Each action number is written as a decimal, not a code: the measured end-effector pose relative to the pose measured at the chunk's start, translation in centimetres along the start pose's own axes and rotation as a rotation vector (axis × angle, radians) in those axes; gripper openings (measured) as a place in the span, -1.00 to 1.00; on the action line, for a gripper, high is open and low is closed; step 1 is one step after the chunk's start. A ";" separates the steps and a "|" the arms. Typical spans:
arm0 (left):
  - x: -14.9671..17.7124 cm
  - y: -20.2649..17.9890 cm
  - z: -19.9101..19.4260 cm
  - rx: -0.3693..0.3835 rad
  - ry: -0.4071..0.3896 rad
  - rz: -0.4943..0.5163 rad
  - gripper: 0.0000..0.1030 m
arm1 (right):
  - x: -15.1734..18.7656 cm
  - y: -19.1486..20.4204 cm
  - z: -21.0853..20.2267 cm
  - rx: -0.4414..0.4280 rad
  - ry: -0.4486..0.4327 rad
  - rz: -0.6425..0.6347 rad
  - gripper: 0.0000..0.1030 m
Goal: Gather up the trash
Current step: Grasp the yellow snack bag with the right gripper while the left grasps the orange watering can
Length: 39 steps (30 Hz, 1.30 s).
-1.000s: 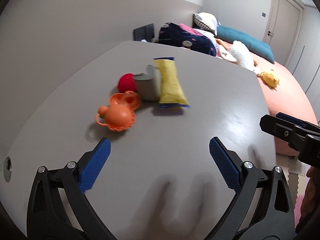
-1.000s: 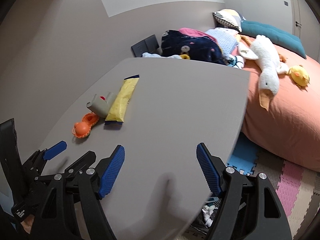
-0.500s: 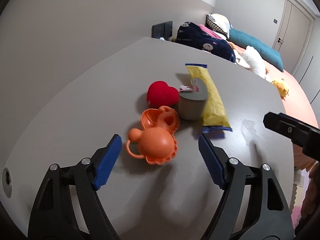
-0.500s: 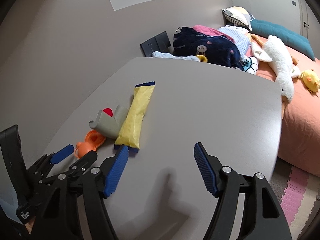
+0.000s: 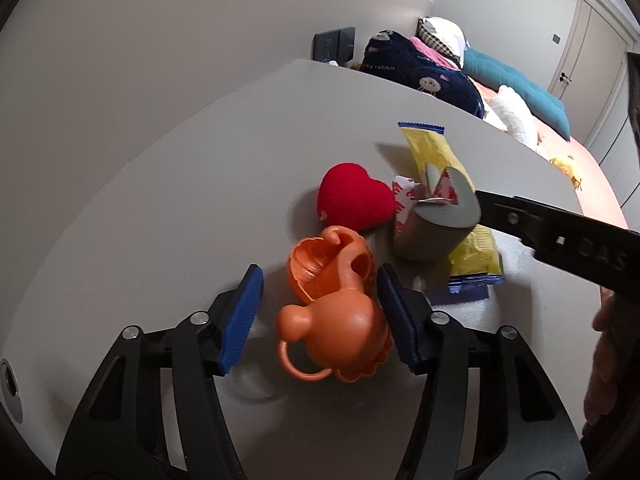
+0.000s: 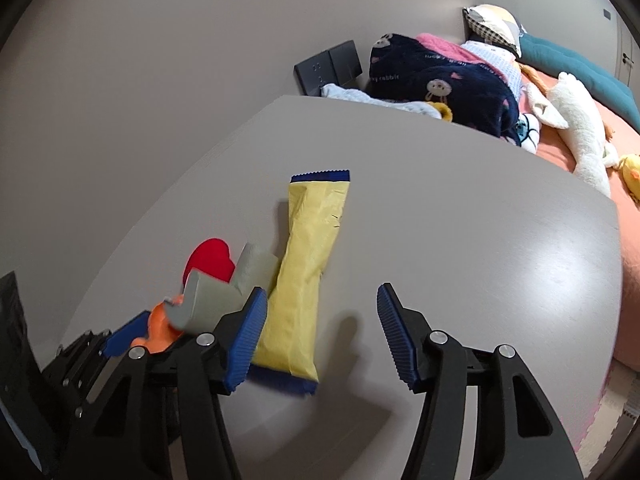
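Since a second ago both grippers have closed in on the cluster at the table's (image 5: 168,184) left side. The left gripper (image 5: 320,316) has its ribbed blue jaws spread around the glossy orange plastic toy (image 5: 340,332) — the right pad looks to touch it, the left stands apart. Just beyond the toy lie a fuzzy red heart (image 5: 352,202) and a crushed grey paper cup (image 5: 434,232) with a red-and-white scrap in its mouth. The right gripper (image 6: 320,334) also has its jaws spread, hovering over the near end of the yellow wrapper (image 6: 308,276). The wrapper is a flat, crinkled packet with serrated blue ends, lying beside the cup, its long axis running away toward the bed (image 6: 600,148). Plush animals and a dark blanket (image 6: 440,80) lie heaped there.
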<state>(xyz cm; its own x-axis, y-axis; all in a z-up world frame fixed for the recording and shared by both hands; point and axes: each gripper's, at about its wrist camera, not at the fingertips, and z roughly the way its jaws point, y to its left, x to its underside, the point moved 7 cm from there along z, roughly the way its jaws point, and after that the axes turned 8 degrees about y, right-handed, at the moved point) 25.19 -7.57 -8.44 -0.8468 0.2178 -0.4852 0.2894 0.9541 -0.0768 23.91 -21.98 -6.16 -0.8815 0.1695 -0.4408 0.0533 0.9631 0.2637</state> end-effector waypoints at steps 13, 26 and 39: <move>-0.3 0.5 0.1 0.005 -0.020 -0.004 -0.11 | -0.5 0.4 2.2 0.085 0.005 -0.038 -0.42; 0.5 1.2 -0.8 0.015 -0.027 -0.033 -0.12 | 1.2 -0.9 -0.3 0.046 0.004 -0.025 -0.42; 3.4 -1.4 -4.9 0.031 -0.057 -0.026 -0.12 | 5.1 -2.8 -5.5 0.002 -0.023 0.007 -0.42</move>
<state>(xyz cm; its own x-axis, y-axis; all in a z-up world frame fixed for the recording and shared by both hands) 19.71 -7.10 -5.68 -0.8276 0.1800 -0.5316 0.2819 0.9524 -0.1164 16.68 -24.99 -4.47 -0.8700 0.1813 -0.4586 0.0606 0.9622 0.2654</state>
